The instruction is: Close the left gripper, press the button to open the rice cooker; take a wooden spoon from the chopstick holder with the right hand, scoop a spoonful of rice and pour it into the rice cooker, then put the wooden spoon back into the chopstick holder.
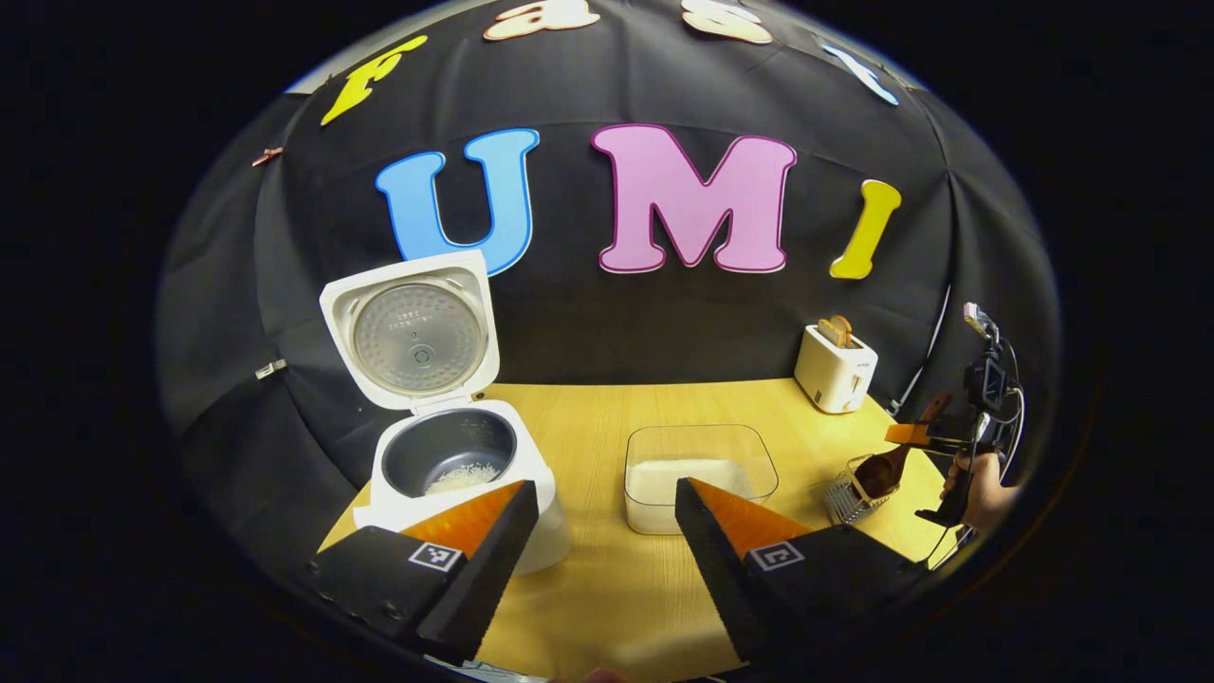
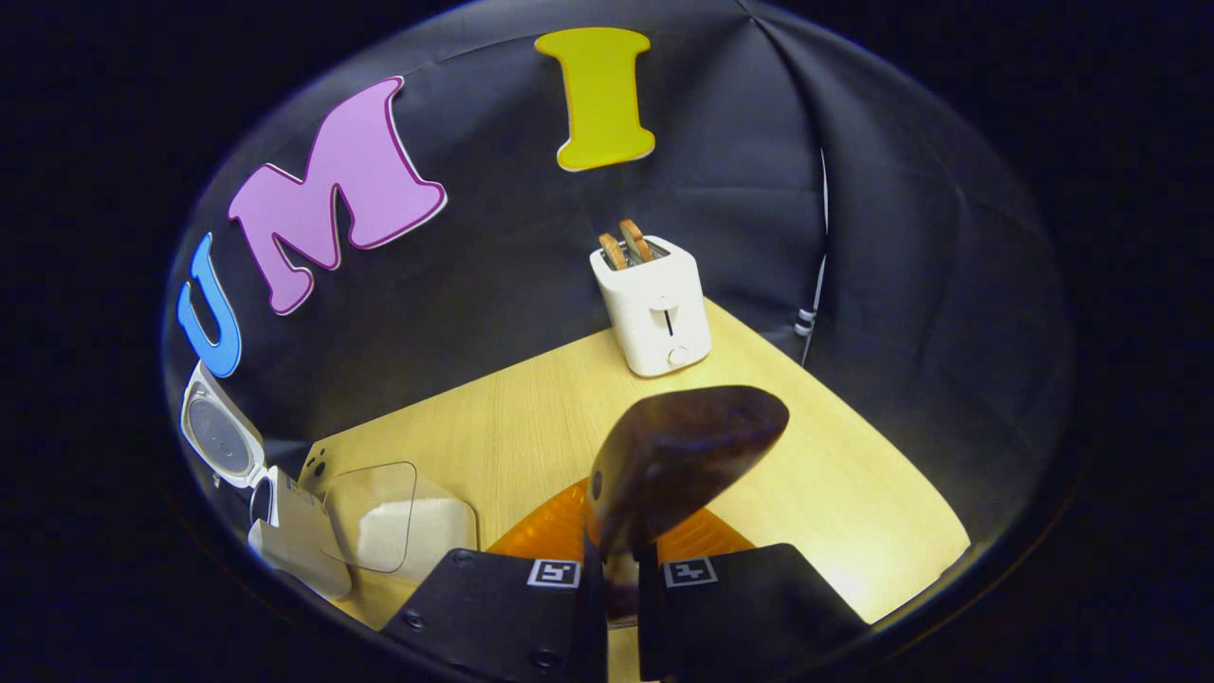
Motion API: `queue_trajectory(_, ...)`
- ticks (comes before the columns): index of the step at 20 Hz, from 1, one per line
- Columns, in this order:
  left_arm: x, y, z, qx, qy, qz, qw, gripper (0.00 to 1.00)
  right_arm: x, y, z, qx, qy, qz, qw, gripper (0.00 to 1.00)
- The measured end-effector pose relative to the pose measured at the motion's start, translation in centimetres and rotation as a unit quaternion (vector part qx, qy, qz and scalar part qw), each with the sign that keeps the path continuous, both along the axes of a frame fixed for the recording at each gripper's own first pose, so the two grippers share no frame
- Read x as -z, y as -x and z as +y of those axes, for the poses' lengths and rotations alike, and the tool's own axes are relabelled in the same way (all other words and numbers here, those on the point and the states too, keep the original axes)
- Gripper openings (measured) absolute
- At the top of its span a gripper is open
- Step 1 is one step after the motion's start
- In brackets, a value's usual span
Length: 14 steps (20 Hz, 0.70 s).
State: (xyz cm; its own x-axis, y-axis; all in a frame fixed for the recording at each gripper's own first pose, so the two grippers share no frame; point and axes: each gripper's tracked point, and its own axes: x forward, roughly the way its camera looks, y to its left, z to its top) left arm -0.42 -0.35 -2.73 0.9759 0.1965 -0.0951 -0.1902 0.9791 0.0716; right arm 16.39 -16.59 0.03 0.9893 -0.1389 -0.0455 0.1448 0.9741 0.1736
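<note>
A: Going left to right: rice cooker has its lid up and some rice already in the pot, so the scoop looks done. Left gripper hangs in front of it, fingers spread, nothing in them.

B: Then the clear rice box, then the chopstick holder far right?

A: Yep. Right gripper is clamped on the wooden spoon, which sits at the holder. I'd guess it's the put-back step: lower it in, then let go.
</note>
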Motion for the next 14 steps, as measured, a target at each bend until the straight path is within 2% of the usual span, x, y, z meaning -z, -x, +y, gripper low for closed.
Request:
queue_trajectory(3, -0.5, 0.1, 0.9, 0.009, 0.013, -0.009, 1.0, 0.94, -2.4, 1.1, 0.2, 0.018, 0.015, -0.016, 1.0, 0.17)
queue_trajectory(7, -1.2, 0.4, 2.8, 0.018, 0.026, -0.027, 0.999, 0.94, -6.3, 2.5, 2.5, 0.02, 0.019, -0.044, 0.999, 0.17)
queue_trajectory(11, -1.1, 0.7, 4.9, 0.024, 0.047, -0.038, 0.998, 0.94, -9.1, 2.8, 7.2, 0.004, 0.016, -0.065, 0.998, 0.16)
queue_trajectory(14, -1.1, 0.8, 7.0, 0.023, 0.053, -0.043, 0.997, 0.95, -9.1, 2.1, 12.1, -0.023, 0.046, -0.063, 0.997, 0.17)
